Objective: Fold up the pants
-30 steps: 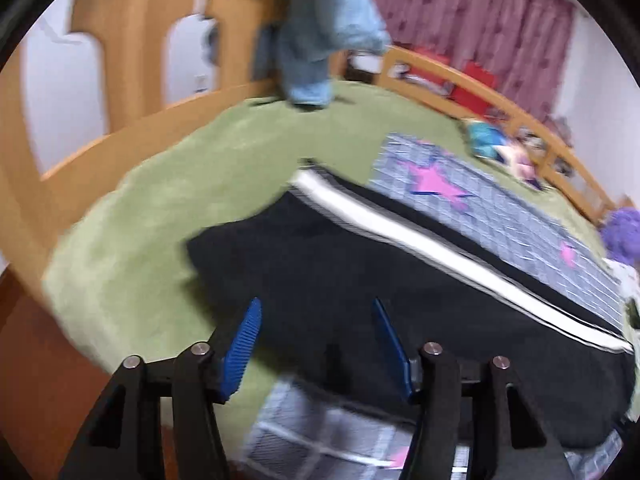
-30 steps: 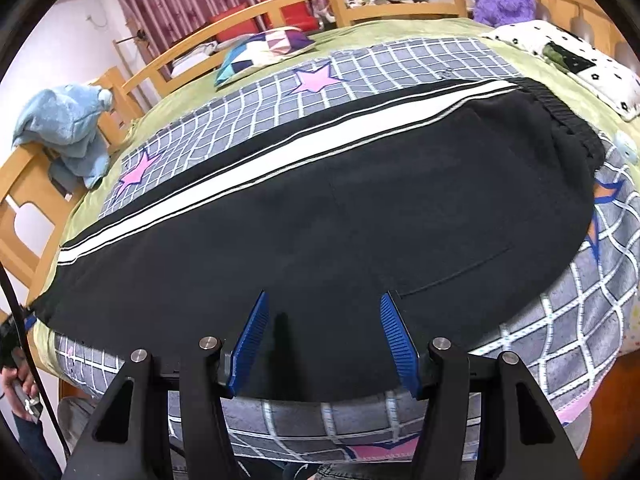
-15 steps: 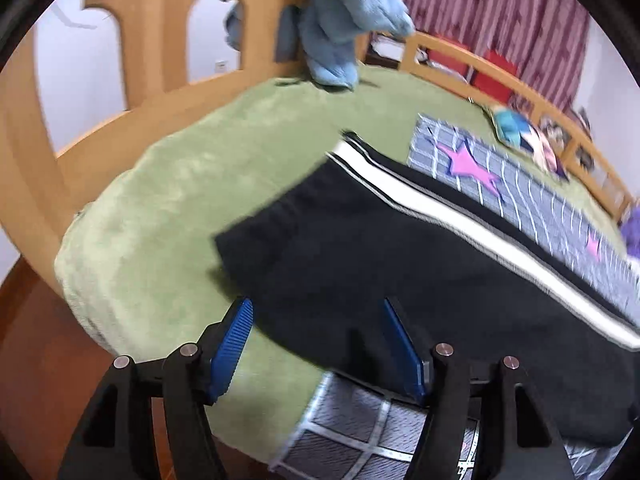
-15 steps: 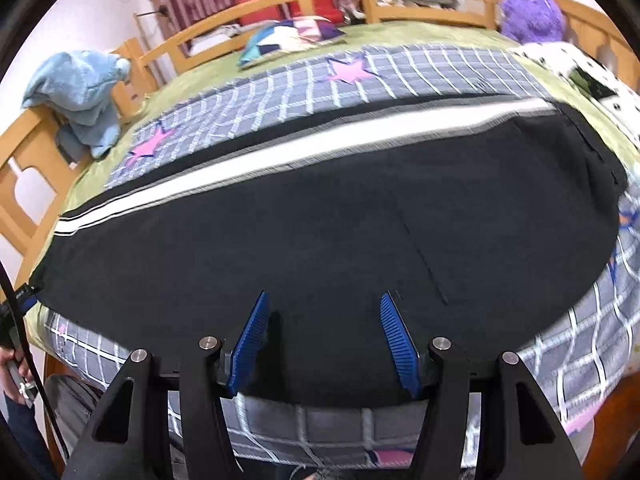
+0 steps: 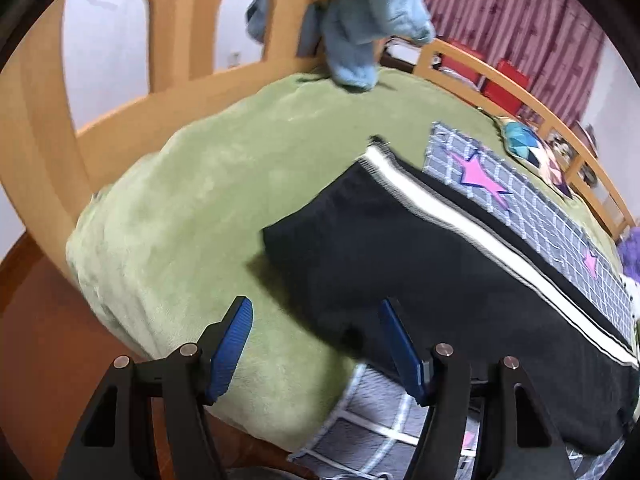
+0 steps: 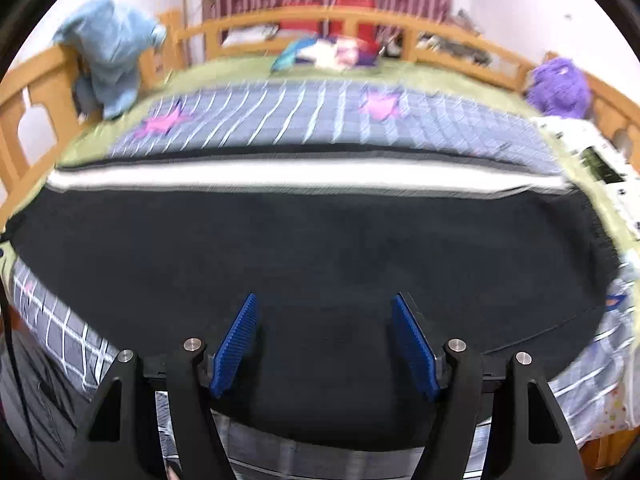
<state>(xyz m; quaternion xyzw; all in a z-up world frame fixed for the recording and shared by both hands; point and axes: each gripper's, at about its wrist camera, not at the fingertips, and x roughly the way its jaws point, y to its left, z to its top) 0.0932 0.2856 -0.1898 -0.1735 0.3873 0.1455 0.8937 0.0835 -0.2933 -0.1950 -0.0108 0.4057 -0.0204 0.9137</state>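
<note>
pants (image 6: 320,248) lie lengthwise across bed | left gripper (image 5: 316,344) parted, empty, nearest cuff | right gripper (image 6: 324,340) opening, empty, mid-leg

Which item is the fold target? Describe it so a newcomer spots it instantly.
Start at the wooden-railed bed with the green blanket. Across its near side, partly on a grey grid-patterned quilt with pink stars, lie the black pants. One white stripe along their far edge sets them apart; the light blue garment hangs on the rail.
</note>
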